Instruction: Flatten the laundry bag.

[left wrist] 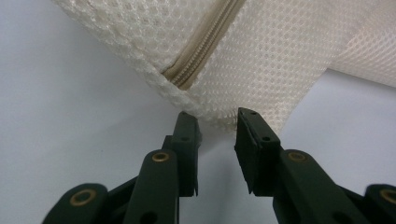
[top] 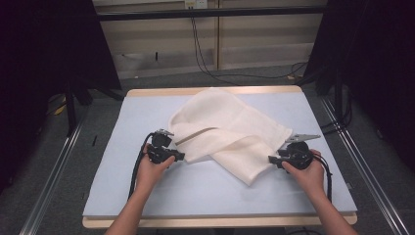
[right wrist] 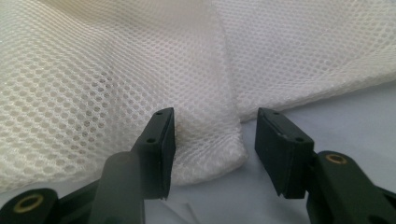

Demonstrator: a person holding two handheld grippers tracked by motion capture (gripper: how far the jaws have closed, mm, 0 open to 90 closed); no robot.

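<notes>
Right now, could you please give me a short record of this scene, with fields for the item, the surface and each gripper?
item: cream mesh zippered laundry bag, folded over itself, lying flat
zipper: beige zipper, closed along the part that shows
surface: pale blue table mat over a wooden table edge
left gripper: jaws open, tips at the bag's near edge, not pressing on it
right gripper: jaws open, a fold of mesh between them, not clamped

bag: cream mesh cloth, woven zip | table: smooth matt, wood edge | tongs: matt black plastic
</notes>
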